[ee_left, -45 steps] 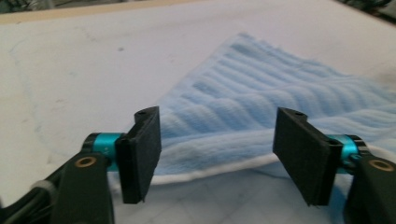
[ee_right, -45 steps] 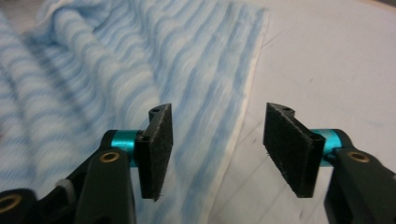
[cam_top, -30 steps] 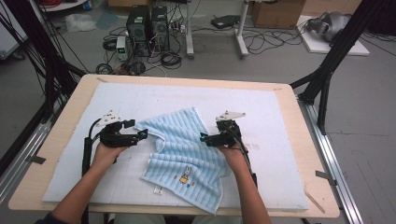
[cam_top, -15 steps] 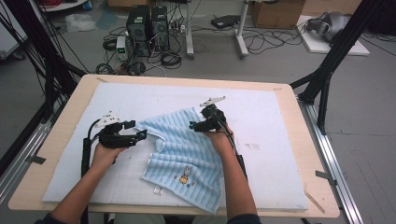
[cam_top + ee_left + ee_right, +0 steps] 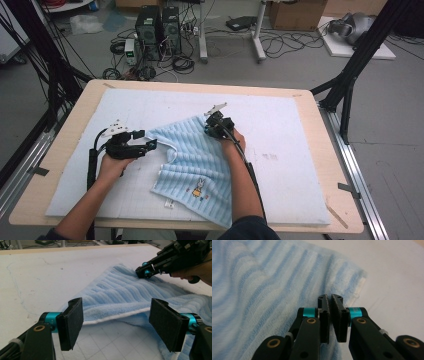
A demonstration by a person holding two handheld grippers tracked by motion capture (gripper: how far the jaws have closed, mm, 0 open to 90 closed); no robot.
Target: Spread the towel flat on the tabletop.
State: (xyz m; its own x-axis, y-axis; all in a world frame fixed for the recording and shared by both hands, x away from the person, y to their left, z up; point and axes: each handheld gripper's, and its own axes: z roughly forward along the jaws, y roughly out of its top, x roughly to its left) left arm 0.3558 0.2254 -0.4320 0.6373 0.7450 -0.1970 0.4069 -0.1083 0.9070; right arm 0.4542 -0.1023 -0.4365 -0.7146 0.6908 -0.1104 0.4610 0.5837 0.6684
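A light blue striped towel lies crumpled on the white mat, a small rabbit motif near its front edge. My left gripper rests at the towel's left corner. In the left gripper view it stands open, with the towel's white-hemmed edge lying between and beyond the pads, untouched. My right gripper is at the towel's far corner. Its jaws have just been closing, and they are shut with their tips dug into the cloth. The left gripper view shows those tips pressing on the towel.
The mat covers most of a wooden table. Bare mat lies to the right of the towel and behind it. Computer cases, cables and dark frame legs stand on the floor beyond the table.
My right gripper has moved from the towel's right edge to its far corner, and its jaws have closed. The left gripper has stayed in place.
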